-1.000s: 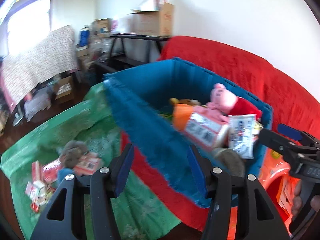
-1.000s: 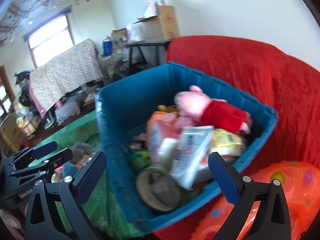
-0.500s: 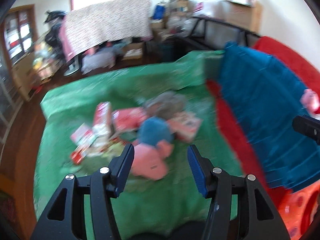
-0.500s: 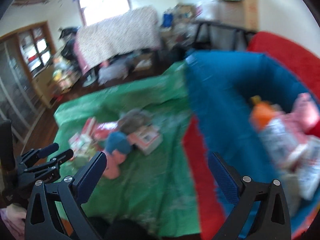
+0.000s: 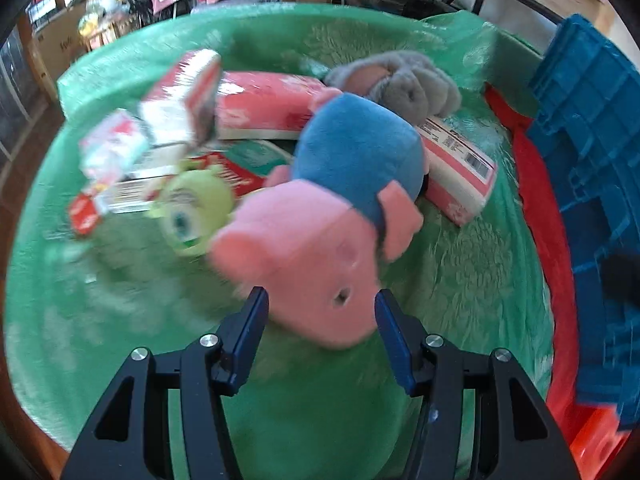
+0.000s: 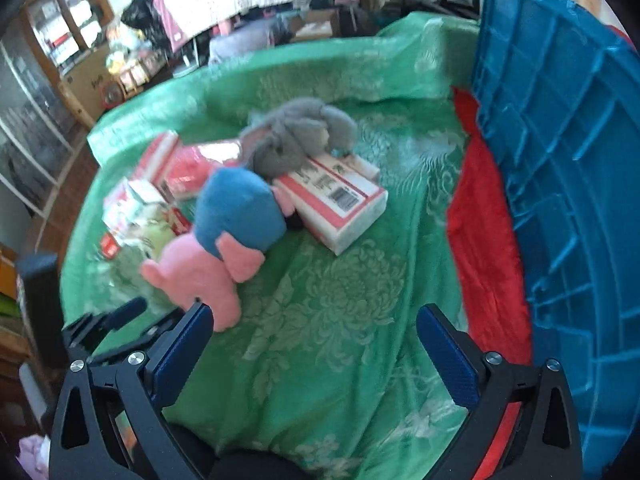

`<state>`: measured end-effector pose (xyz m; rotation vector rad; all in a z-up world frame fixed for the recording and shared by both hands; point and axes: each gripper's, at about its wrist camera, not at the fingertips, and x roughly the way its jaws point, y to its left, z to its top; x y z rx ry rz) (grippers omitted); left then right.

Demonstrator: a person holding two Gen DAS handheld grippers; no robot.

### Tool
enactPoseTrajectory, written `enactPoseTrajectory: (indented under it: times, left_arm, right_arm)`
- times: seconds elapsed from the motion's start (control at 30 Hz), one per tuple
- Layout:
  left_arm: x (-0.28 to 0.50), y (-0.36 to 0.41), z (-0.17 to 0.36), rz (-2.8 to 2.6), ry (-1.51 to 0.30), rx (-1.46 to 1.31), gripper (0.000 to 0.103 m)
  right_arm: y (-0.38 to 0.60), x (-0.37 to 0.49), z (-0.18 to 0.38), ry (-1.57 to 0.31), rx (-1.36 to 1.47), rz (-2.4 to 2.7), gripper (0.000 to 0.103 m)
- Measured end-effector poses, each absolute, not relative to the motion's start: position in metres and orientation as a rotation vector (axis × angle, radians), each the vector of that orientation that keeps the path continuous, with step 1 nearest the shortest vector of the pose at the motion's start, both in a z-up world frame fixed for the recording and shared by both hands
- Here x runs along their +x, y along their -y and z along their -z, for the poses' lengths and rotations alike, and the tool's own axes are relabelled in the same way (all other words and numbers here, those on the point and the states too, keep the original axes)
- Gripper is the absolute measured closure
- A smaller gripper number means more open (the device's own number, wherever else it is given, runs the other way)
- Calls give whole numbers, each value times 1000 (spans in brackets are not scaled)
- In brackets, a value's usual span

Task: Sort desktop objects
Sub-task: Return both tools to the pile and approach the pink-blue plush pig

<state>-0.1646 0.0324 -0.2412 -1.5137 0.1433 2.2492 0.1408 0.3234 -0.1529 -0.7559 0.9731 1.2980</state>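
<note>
A pink pig plush with a blue body lies on the green cloth; it also shows in the right wrist view. My left gripper is open, its jaws either side of the pig's pink head, not closed on it. My right gripper is open and empty above bare green cloth, right of the pig. A grey plush, a green one-eyed plush and red-and-white packets lie behind the pig.
A blue plastic crate stands at the right on a red cloth. Furniture, boxes and a patterned cover fill the room beyond the cloth's far edge. The left gripper shows at the lower left of the right wrist view.
Both grippers swung left from the blue crate to the pile on the green cloth. My left gripper moved in close, so its jaws now flank the pig's head.
</note>
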Motion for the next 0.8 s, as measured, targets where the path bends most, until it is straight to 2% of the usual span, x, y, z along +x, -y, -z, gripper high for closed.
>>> enactPoseTrajectory:
  times: [0.03,0.07,0.13,0.17,0.3,0.33,0.4,0.47,0.6,0.8]
  left_arm:
    - [-171,-44,250,-2265,-167,-1536,44]
    - [-173,-50,254,-2289,-200,-1539,32]
    - [-176,-62,260,-2329,-273,-1514,15]
    - [-176,-66,263,-2336,-322,-1491,11]
    - [-173,-58,269,-2375,-514,-1405,13]
    - [-176,-47,272,-2365,-503,-1428,15]
    - [-188,-14,282,-2290,-355,-1540,21]
    - [-191,8,287,-2282,-336,-1583,25]
    - [-184,30,275,-2246,-325,-1537,25]
    - [-173,33,232,-2208,-337,-1365,22]
  right_arm:
    - [-328,144,160,-975,-774,-1289,0]
    - [-332,145,166,-978,-784,-1282,0]
    - [-338,151,174,-993,-799,-1267,0]
    - [-340,153,176,-997,-803,-1262,0]
    - [-351,151,186,-995,-832,-1260,0]
    - [-353,147,187,-984,-836,-1271,0]
    - [-356,138,187,-964,-837,-1298,0]
    - [-358,125,187,-944,-846,-1338,0]
    - [-369,108,189,-947,-841,-1409,0]
    - [-388,104,207,-1099,-808,-1424,0]
